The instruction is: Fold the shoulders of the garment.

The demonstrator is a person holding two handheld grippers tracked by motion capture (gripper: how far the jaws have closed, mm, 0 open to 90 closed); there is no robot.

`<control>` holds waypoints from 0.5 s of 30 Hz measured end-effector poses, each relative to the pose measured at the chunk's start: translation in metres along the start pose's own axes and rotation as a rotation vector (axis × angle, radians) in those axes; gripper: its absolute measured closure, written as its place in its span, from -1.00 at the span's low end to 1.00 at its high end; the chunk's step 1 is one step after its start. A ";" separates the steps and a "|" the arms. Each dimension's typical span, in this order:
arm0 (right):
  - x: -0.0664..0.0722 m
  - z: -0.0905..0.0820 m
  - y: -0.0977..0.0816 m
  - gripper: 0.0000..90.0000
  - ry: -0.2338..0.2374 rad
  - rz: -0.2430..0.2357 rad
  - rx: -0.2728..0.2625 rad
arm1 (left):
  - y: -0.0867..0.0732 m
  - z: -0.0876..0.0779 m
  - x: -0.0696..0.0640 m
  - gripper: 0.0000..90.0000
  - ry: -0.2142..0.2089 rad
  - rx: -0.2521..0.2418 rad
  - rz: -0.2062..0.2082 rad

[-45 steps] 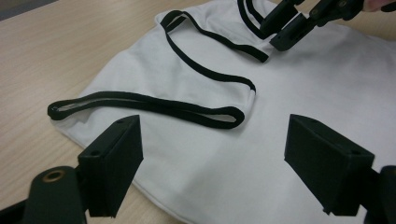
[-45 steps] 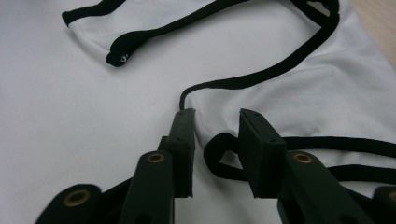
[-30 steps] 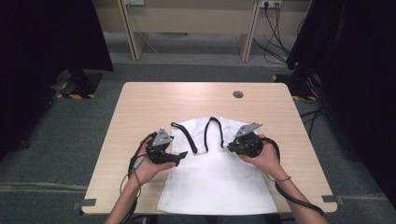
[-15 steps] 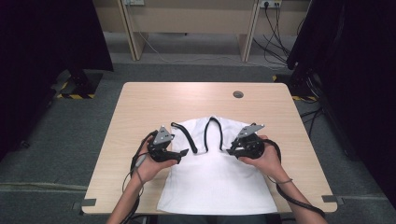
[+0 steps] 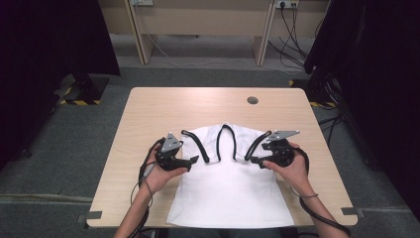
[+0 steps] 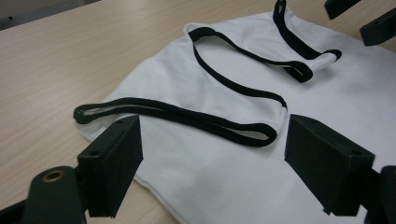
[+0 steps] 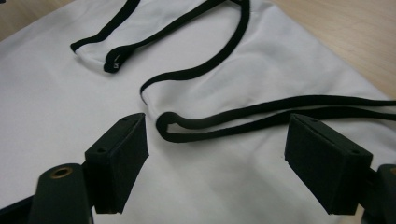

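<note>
White garment: we see a white sleeveless top [image 5: 233, 198] with black trim lying flat on the desk [image 5: 148, 114], its hem toward the person's edge and its straps toward the far side.
Left hand: our left hand [image 5: 159, 176] comes in from the bottom and rests on the desk at the left edge of the top.
Left gripper: the left gripper [image 5: 194, 160] points toward the middle of the top; its fingers [image 6: 114, 165] stand wide apart, released, with nothing between the pads.
Left strap: the black-edged left strap [image 6: 177, 116] lies loose on the white cloth just ahead of these fingers, apart from both of them.
Neckline: the black neck trim [image 5: 226, 141] makes a narrow loop in the middle of the top, between the two grippers.
Right strap: the right strap [image 7: 261, 116] lies flat on the cloth, its folded end just in front of the right fingers [image 7: 119, 161] and free of them.
Right gripper: the right gripper [image 5: 255, 160] points inward from the right side; its jaws have just been opening and now stand wide, holding nothing.
Right hand: our right hand [image 5: 292, 166] rests over the right edge of the top.
Desk detail: a small dark round hole [image 5: 252, 100] is in the far part of the desk, well apart from the top.
</note>
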State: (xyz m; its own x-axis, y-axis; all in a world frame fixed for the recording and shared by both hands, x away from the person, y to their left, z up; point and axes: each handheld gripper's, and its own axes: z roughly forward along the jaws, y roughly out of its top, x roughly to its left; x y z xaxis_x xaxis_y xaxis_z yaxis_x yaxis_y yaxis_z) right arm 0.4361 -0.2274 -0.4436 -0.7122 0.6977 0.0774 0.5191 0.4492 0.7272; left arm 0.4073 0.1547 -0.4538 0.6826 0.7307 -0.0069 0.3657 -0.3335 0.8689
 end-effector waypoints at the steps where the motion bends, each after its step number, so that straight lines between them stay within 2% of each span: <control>1: -0.004 -0.003 -0.001 -0.57 -0.006 0.016 -0.008 | 0.000 0.001 0.002 -0.58 0.005 0.003 -0.005; 8: -0.025 -0.025 -0.007 -0.60 -0.054 0.073 -0.050 | 0.007 0.001 0.008 -0.59 0.040 -0.018 -0.030; 15: -0.030 -0.036 -0.013 -0.60 -0.079 0.091 -0.073 | 0.008 -0.002 0.007 -0.59 0.039 -0.016 -0.020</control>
State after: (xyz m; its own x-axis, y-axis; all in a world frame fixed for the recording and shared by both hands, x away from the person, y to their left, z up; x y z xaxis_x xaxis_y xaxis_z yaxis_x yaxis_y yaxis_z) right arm 0.4342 -0.2744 -0.4307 -0.6230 0.7766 0.0933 0.5419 0.3426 0.7674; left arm 0.4145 0.1583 -0.4458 0.6499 0.7600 -0.0057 0.3689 -0.3088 0.8767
